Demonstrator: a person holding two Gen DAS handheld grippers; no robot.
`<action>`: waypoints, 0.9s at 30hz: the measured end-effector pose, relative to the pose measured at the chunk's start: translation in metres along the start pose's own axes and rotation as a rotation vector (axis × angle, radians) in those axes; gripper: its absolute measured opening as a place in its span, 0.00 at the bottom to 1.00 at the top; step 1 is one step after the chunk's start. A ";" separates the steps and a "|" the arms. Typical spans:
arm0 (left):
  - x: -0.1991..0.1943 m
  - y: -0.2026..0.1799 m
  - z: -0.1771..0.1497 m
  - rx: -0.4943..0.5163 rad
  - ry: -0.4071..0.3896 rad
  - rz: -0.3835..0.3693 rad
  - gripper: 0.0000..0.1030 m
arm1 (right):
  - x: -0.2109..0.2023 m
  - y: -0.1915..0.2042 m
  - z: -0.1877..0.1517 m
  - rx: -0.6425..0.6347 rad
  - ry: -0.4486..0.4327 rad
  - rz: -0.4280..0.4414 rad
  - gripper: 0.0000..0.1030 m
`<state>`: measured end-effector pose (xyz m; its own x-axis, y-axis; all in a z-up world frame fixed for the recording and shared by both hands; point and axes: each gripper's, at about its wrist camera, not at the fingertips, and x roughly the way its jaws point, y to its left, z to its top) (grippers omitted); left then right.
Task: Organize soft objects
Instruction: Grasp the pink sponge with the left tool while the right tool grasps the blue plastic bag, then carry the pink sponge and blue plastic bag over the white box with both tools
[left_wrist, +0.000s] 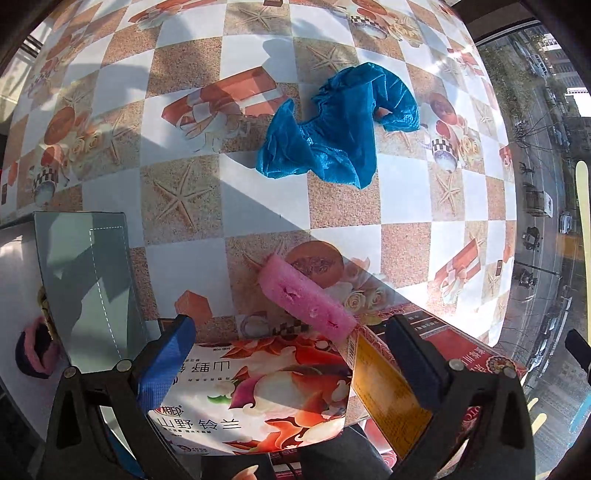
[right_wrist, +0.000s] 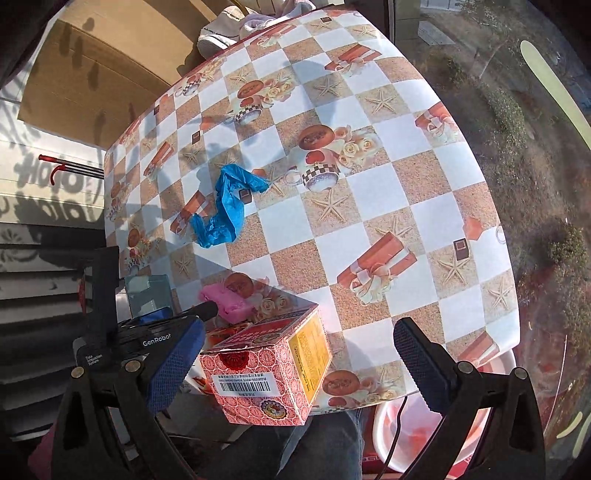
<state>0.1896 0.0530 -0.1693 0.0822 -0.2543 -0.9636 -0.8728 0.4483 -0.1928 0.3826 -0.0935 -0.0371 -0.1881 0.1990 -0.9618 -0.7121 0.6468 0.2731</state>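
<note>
A crumpled blue shoe cover (left_wrist: 332, 122) lies on the checkered table, also in the right wrist view (right_wrist: 225, 205). A pink sponge (left_wrist: 304, 297) lies near the table's front edge, also in the right wrist view (right_wrist: 225, 301). A soft tissue pack (left_wrist: 258, 395) with a flower print sits between the fingers of my left gripper (left_wrist: 295, 362), which is open around it. A red and yellow carton (right_wrist: 269, 369) stands beside it, also in the left wrist view (left_wrist: 402, 376). My right gripper (right_wrist: 299, 365) is open with the carton between its fingers.
A grey-green box (left_wrist: 85, 288) stands at the table's left front corner, also in the right wrist view (right_wrist: 147, 295). A pink and dark soft item (left_wrist: 35, 350) lies left of it. The table edge (right_wrist: 513, 295) drops off on the right. A pink basin (right_wrist: 413, 435) sits below.
</note>
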 end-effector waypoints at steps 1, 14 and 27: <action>0.007 -0.001 0.005 -0.013 0.021 -0.005 1.00 | 0.001 -0.006 0.001 0.010 0.004 0.003 1.00; 0.056 -0.009 0.016 -0.090 0.189 -0.026 0.41 | 0.024 -0.011 0.031 -0.056 0.055 0.023 1.00; -0.034 -0.020 -0.022 0.104 -0.098 0.072 0.31 | 0.135 0.110 0.106 -0.514 0.153 -0.055 1.00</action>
<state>0.1932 0.0339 -0.1285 0.0725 -0.1360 -0.9881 -0.8241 0.5499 -0.1362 0.3504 0.0821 -0.1350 -0.2098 0.0405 -0.9769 -0.9558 0.2019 0.2137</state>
